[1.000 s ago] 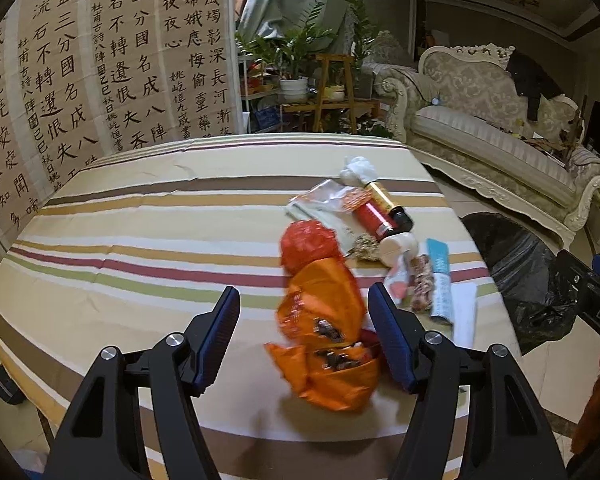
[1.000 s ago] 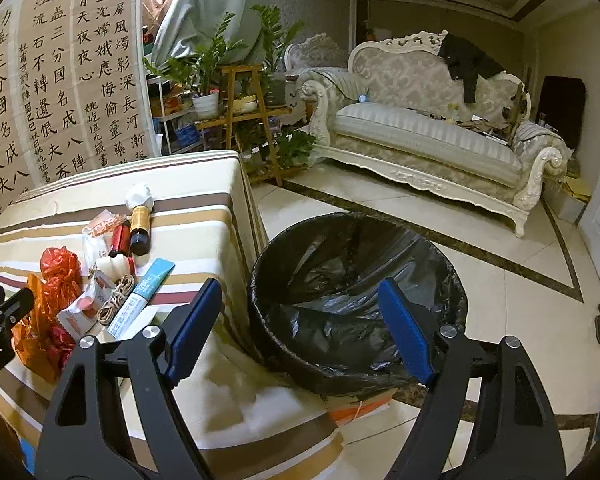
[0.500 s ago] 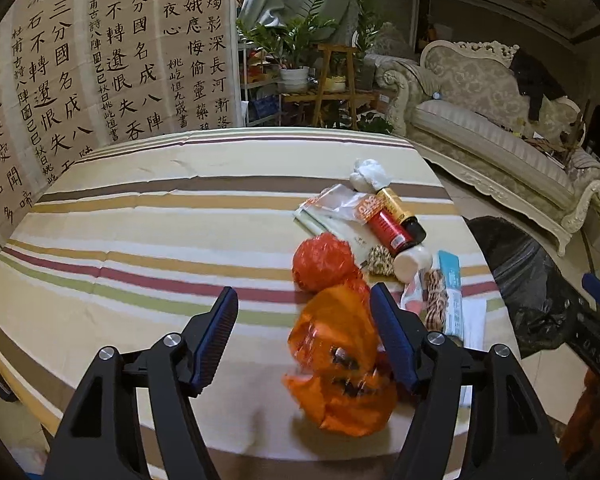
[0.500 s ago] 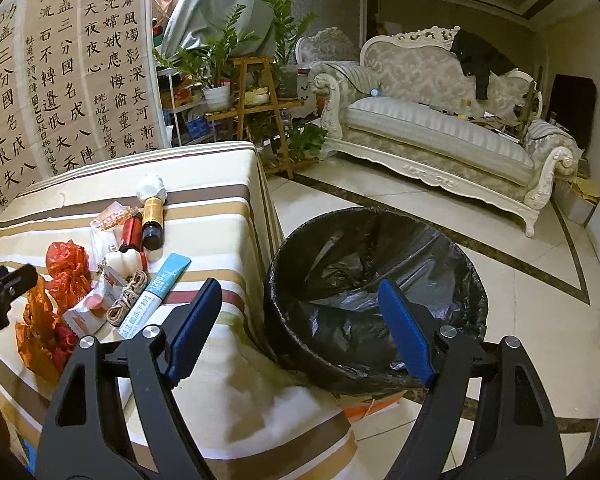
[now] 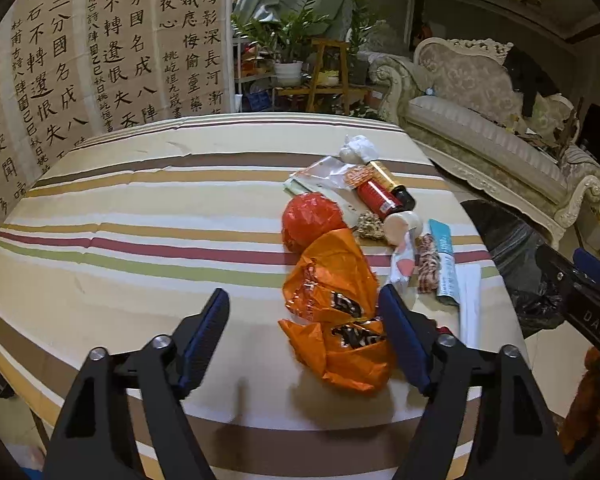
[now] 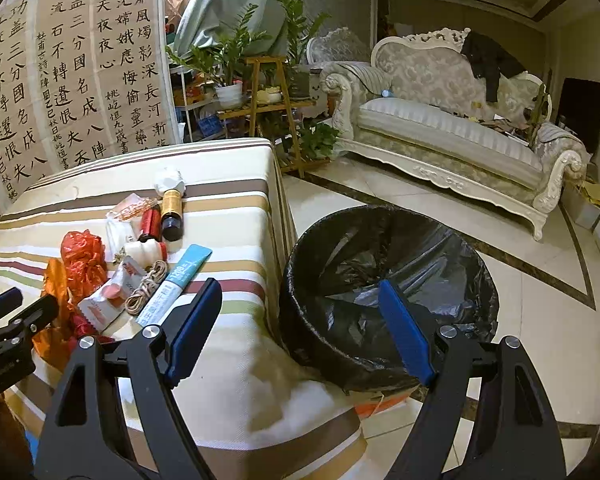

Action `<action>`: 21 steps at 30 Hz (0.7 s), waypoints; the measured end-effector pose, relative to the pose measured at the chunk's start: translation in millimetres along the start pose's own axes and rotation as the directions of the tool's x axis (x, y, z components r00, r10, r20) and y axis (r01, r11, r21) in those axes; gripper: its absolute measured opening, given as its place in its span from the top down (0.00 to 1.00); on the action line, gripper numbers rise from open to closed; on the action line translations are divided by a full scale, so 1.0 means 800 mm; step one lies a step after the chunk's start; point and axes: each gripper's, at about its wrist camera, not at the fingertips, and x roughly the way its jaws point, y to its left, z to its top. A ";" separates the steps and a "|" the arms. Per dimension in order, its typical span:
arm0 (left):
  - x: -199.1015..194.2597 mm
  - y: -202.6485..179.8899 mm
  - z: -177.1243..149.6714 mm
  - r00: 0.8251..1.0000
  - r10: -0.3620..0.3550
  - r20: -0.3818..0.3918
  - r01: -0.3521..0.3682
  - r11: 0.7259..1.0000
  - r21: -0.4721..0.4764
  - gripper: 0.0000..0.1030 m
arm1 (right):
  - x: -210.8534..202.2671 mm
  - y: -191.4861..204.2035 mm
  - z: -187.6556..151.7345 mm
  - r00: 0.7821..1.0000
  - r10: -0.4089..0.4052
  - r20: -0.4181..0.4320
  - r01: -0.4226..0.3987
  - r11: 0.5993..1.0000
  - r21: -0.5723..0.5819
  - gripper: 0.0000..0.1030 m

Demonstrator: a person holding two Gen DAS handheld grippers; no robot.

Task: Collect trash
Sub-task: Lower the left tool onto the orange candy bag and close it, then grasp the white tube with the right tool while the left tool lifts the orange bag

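Your left fingers are spreading over the worktop beside the trash pile; your right fingers hang wide above the bin.

Your left gripper (image 5: 303, 322) is opening, nothing between its fingers; the orange bag (image 5: 336, 304) lies just to the right, against the right finger (image 5: 400, 336). Behind the bag sit a red bag (image 5: 310, 220), two bottles (image 5: 384, 194), a white wad (image 5: 358, 148), a coil of twine (image 5: 428, 268) and a blue tube (image 5: 444, 256), all on the striped worktop (image 5: 140, 216). Your right gripper (image 6: 300, 328) holds nothing, its fingers wide, between the worktop edge and the black-lined bin (image 6: 388, 280) on the floor (image 6: 540, 320).
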 end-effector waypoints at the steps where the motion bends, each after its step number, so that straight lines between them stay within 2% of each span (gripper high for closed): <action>1: 0.000 0.000 -0.001 1.000 -0.007 0.002 0.007 1.000 0.004 0.34 | 0.000 0.001 -0.001 1.000 0.001 0.000 -0.001 1.000 -0.002 0.24; 6: -0.005 0.001 -0.004 0.998 -0.055 0.005 0.055 0.998 -0.019 0.34 | -0.002 0.008 -0.004 1.000 0.002 -0.006 -0.002 1.000 -0.011 0.24; 9: -0.010 -0.001 -0.005 0.999 -0.035 0.032 0.035 0.999 -0.010 0.30 | -0.002 0.008 -0.005 1.000 0.004 -0.003 -0.004 1.000 -0.008 0.24; 14: 0.004 0.003 -0.007 0.999 -0.034 0.001 0.034 0.999 -0.017 0.29 | -0.003 0.010 -0.006 1.000 0.003 -0.008 -0.003 1.000 -0.010 0.24; 15: 0.004 0.005 -0.007 0.999 -0.042 0.005 0.042 0.999 -0.021 0.31 | -0.003 0.011 -0.006 1.000 0.003 -0.010 -0.003 1.000 -0.010 0.24; 17: 0.004 0.005 -0.008 0.998 -0.058 0.005 0.058 0.998 -0.015 0.48 | -0.003 0.012 -0.007 1.000 0.003 -0.013 -0.004 1.000 -0.010 0.24; 19: 0.002 0.005 -0.010 0.995 -0.097 0.014 0.097 0.995 -0.010 0.56 | -0.003 0.014 -0.006 1.000 0.005 -0.015 -0.005 1.000 -0.010 0.24; 21: -0.003 0.002 -0.012 0.996 -0.081 0.026 0.081 0.997 0.012 0.59 | -0.003 0.016 -0.006 1.000 0.007 -0.017 -0.007 1.000 -0.013 0.24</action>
